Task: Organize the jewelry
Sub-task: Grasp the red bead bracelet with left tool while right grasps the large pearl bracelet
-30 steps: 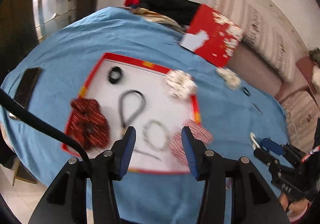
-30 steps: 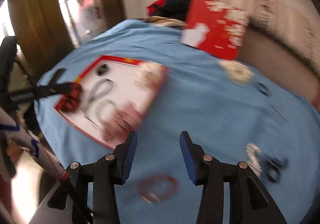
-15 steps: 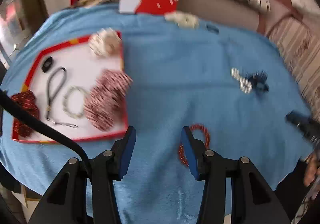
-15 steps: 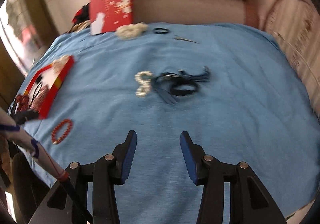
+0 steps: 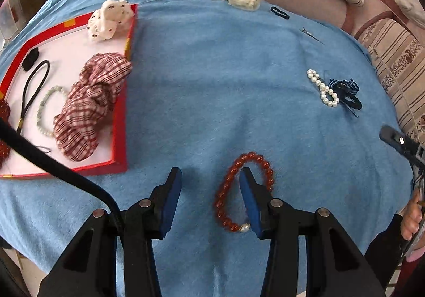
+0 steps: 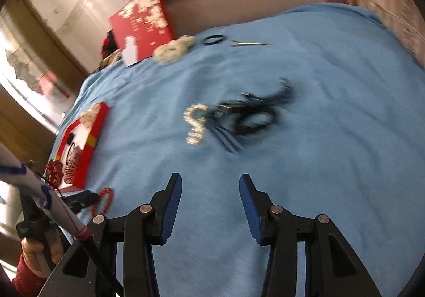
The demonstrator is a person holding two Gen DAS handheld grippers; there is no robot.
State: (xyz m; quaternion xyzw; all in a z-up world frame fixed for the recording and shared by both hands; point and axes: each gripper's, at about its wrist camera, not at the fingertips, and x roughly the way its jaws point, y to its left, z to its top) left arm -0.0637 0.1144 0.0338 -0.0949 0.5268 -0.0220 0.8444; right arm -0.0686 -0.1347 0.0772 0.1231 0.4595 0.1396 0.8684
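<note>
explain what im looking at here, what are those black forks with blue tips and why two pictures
Those black forks are hand-held grippers, one in each of a person's hands; there is no robot. Each carries a wide-angle camera looking along its jaws, so you get one picture per hand.

In the left-hand picture, the left gripper hangs over a blue cloth with its jaws apart and nothing held. A red bead bracelet lies on the cloth, partly behind one blue pad. To the left sits a red-edged tray holding hair ties, a pale bracelet and a checked scrunchie. Farther off lie a pearl bracelet and a dark bow.

In the blurrier right-hand picture, the right gripper is also open and empty, facing the same pearls and bow.
</note>
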